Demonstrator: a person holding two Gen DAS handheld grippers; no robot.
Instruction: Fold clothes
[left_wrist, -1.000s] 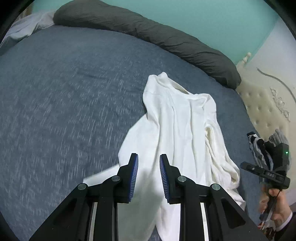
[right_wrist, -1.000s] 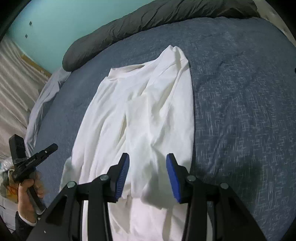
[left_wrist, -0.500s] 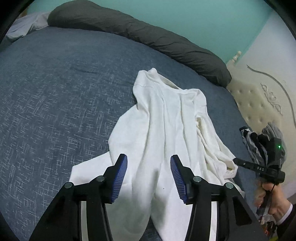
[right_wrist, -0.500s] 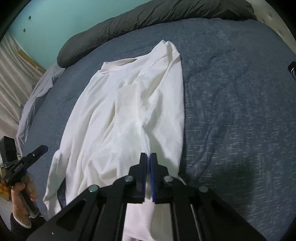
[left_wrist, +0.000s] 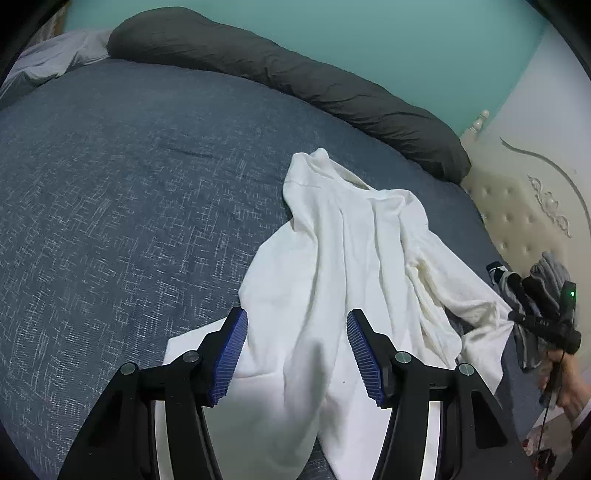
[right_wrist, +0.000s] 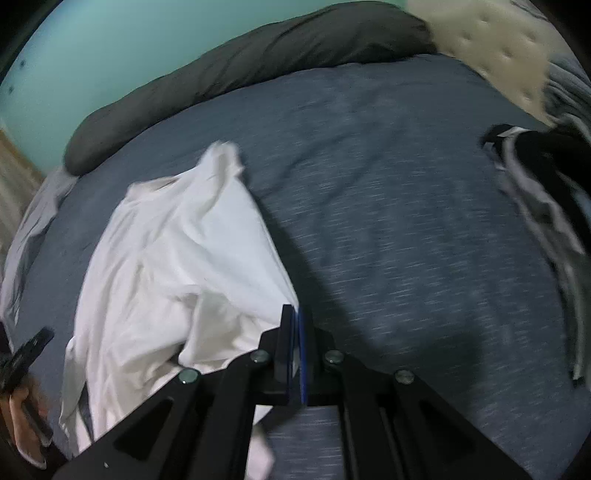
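A white long-sleeved shirt (left_wrist: 351, 258) lies crumpled on the blue-grey bed cover (left_wrist: 129, 203), collar toward the far side. My left gripper (left_wrist: 297, 354) hovers over the shirt's near end; its jaws are opening, and the cloth lies under and between them without the pads pressing on it. My right gripper (right_wrist: 293, 325) is shut on the shirt's right edge (right_wrist: 258, 266), which stretches taut from the tips. In the left wrist view the right gripper (left_wrist: 517, 317) shows at the far right, a hand on its handle, with a white corner pulled to it.
A long dark grey bolster (left_wrist: 295, 85) runs along the far edge under a teal wall. A cream tufted headboard (left_wrist: 517, 206) stands at the right. Dark striped clothes (right_wrist: 535, 177) are heaped at the bed's right side. A pale grey sheet (left_wrist: 55, 55) lies far left.
My right gripper shut on the shirt's edge and swung right, drawing the cloth with it. The left gripper's jaws widened over the shirt and stayed in place.
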